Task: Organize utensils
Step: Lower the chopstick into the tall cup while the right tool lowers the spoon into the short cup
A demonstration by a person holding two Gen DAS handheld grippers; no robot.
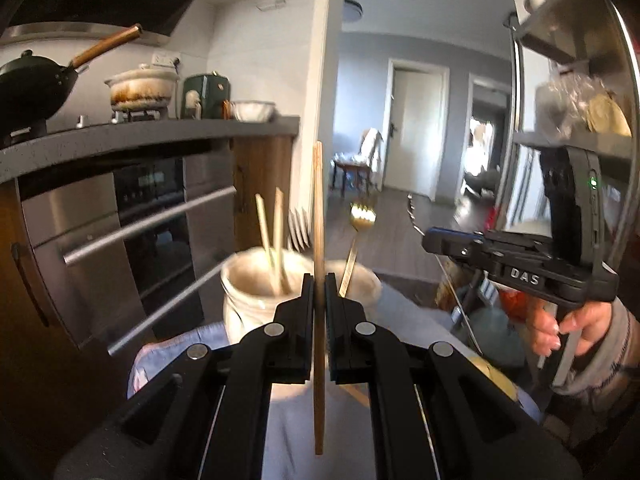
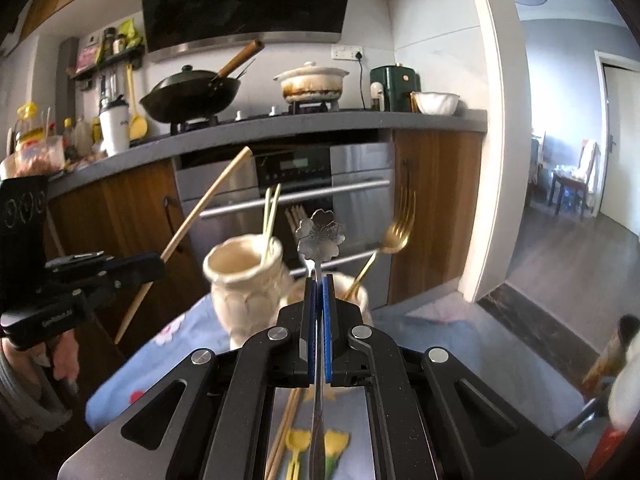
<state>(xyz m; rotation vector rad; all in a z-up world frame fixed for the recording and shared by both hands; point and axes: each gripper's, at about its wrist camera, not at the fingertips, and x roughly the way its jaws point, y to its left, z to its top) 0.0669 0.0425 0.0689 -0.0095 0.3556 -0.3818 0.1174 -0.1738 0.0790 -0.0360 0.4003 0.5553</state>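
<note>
Left wrist view: left gripper (image 1: 319, 280) pinched on a wooden chopstick (image 1: 318, 208), held upright just short of the cream jar (image 1: 256, 300), where two chopsticks (image 1: 272, 236) stood already. Gold fork (image 1: 354, 240) leaned in a cup behind. Carrying step, by the look of it; called next for tipping the stick over the jar's mouth.

Right wrist view: right gripper (image 2: 319, 280) clamped on a flower-ended metal utensil (image 2: 319, 234), raised near the fork's cup (image 2: 352, 292). More chopsticks (image 2: 286, 432) lay below on the blue cloth (image 2: 120, 376), unsorted.
</note>
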